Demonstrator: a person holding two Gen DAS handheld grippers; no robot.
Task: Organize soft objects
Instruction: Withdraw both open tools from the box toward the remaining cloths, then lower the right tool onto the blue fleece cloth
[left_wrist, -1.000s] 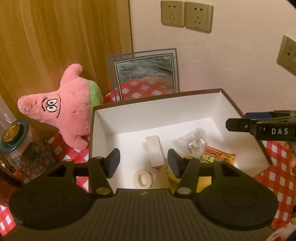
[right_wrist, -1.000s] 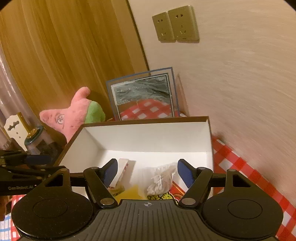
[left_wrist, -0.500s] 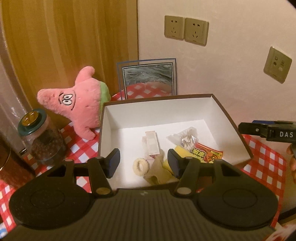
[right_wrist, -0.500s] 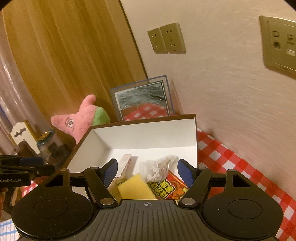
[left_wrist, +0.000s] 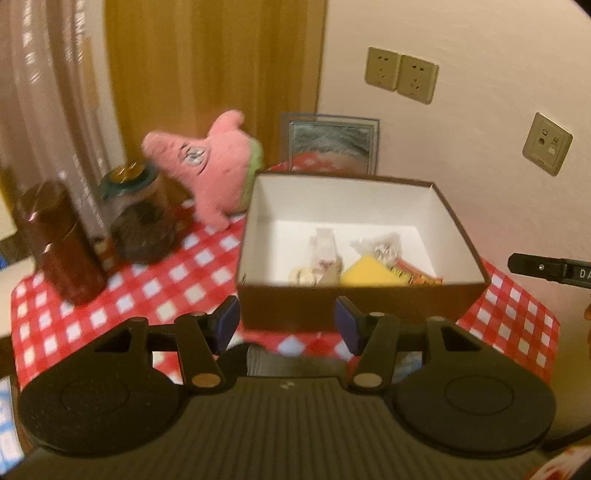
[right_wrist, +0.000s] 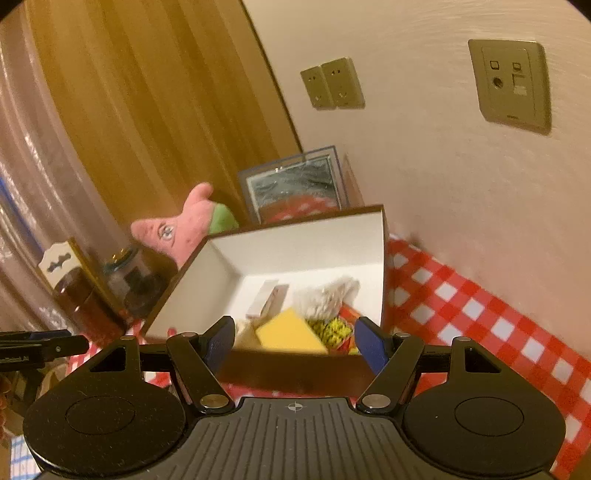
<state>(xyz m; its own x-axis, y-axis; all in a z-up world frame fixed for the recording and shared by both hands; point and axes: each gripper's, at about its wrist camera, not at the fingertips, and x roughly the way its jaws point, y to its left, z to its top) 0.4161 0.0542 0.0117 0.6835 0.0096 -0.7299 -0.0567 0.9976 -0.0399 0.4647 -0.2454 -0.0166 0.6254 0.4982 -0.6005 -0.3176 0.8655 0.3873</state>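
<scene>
Here 2 empty tongs (left_wrist: 287, 325) (right_wrist: 295, 341) face 1 box (left_wrist: 362, 306), 1 plush (left_wrist: 218, 168)

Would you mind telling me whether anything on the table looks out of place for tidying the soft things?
The pink plush toy lies outside the box, leaning beside its left wall next to a jar, while the yellow sponge is already inside. Nothing looks spilled or damaged.

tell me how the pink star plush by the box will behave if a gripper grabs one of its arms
The pink star plush looks stuffed and fuzzy, so the arm will likely squash and bend, the body sagging below. Probably light for its bulk. It leans by the jar, so a push may topple it rather than slide it.
</scene>
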